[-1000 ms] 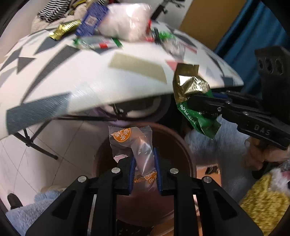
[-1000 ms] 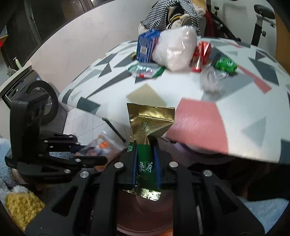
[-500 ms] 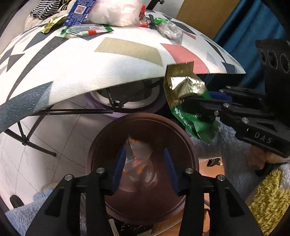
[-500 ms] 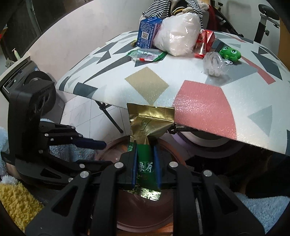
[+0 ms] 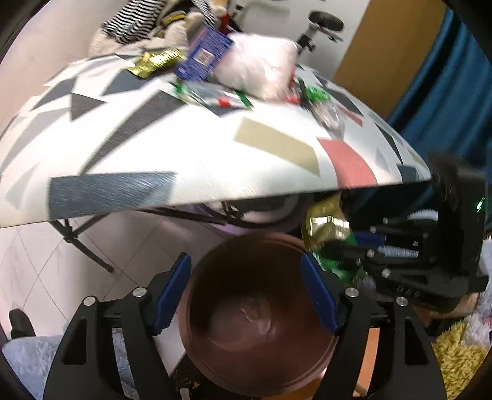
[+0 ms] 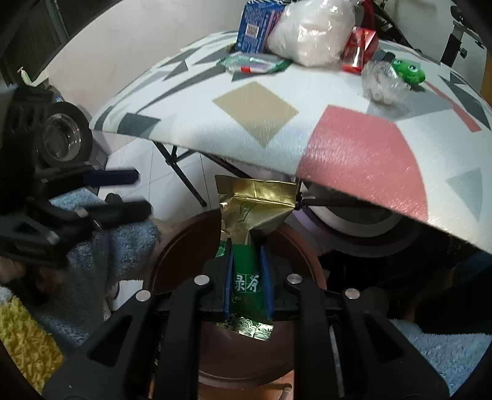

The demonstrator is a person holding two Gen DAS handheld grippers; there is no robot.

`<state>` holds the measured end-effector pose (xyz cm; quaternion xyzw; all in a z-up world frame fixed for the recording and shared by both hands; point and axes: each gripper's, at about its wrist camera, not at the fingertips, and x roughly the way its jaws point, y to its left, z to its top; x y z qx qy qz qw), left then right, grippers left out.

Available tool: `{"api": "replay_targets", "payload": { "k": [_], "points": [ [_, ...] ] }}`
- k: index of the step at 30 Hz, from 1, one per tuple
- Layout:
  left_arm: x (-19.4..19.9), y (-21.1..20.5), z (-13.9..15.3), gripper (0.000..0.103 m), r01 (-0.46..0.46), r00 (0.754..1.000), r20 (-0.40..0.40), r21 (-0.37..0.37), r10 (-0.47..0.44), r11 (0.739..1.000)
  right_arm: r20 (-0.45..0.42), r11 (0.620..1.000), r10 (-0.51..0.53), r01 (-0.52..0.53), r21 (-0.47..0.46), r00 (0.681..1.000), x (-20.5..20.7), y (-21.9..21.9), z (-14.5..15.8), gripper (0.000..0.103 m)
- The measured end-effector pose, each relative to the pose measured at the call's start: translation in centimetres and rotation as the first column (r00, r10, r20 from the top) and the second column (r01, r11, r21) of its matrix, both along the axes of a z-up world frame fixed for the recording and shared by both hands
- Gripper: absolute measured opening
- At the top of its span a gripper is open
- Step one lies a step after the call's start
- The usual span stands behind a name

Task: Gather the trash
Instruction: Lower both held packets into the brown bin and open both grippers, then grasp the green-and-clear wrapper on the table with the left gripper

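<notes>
Below the worktop edge, over the brown bin: left tongs spread wide, empty, blue pads framing the bin's mouth. Inside the bin, a pale scrap near the bottom, blurred, likely a wrapper already dropped. Just beside, at the bin's right rim, right tongs clenched on the green-and-gold tea packet, gold crimped end upward, green printed body pinched between the blue pads, packet hanging above the bin opening and not yet released.

Judged from this: part of the collecting done, one piece apparently in the bin, one more a release away. Well short of finished, though. Left on the worktop, toward its far side: a gold wrapper, a blue carton, a bulging pale plastic bag, a flat clear packet with green ends, a red wrapper, a crumpled clear wrapper and a small green frog-like item. Unclear which of these count as trash; the frog may be a toy.

Next call, as a guess: open the right tongs over the bin, then back up to the worktop with both for the loose wrappers.
</notes>
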<state>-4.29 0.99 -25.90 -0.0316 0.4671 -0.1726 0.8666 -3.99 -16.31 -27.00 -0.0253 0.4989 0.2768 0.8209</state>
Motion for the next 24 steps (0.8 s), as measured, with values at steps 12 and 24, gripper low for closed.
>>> {"api": "replay_targets", "payload": {
  "k": [12,24],
  "points": [
    [-0.2,2.8,1.5,0.078,-0.126,0.989,0.069,-0.046,0.129,0.991,-0.151,0.991,-0.002,-0.019,-0.135,0.989,0.8,1.3,-4.3,0.019],
    [-0.4,3.1,1.5,0.080,-0.130,0.988,0.075,-0.048,0.134,0.990,-0.149,0.991,-0.005,-0.014,-0.131,0.989,0.8,1.1,-4.7,0.067]
  ]
}}
